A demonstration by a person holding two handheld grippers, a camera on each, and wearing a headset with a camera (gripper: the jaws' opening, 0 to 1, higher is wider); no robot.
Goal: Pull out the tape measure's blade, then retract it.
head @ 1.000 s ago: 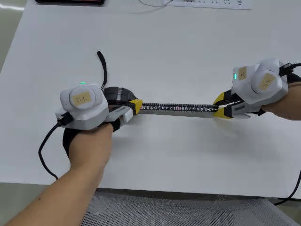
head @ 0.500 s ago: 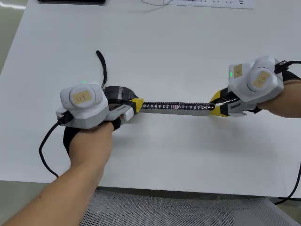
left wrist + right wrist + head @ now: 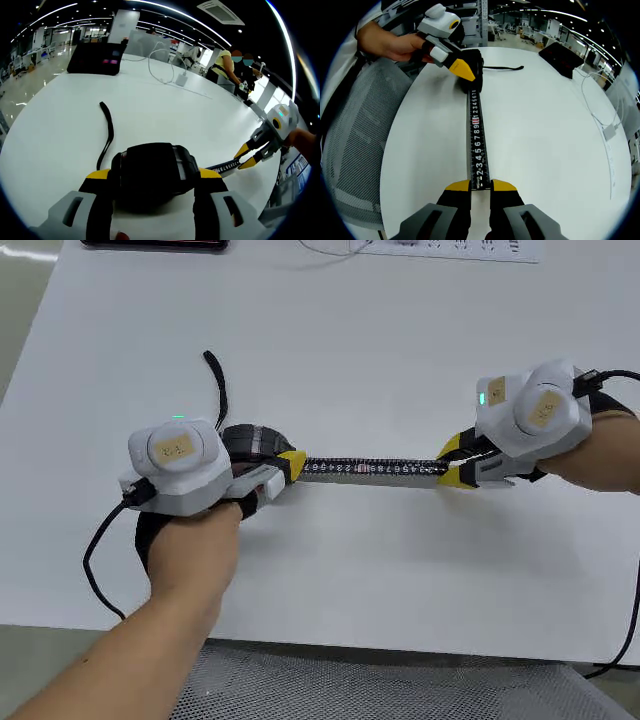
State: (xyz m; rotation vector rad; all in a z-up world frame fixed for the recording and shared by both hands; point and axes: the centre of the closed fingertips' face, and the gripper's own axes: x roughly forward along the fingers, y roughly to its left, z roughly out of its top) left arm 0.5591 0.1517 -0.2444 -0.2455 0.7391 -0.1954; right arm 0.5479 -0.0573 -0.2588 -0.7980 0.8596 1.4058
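Closer now, right gripper [image 3: 448, 462] has crept toward the left gripper [image 3: 281, 472], jaws pinching the blade [image 3: 372, 468] tip. Left jaws clamp the case [image 3: 253, 443] on the tabletop [image 3: 350, 350]; strap [image 3: 216, 380] lies behind it.

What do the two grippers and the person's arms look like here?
The left gripper and right gripper match: a rounded white housing with a tan sticker and a small green light, grey jaws with yellow tips, and a black cable. The forearms wear no sleeves.
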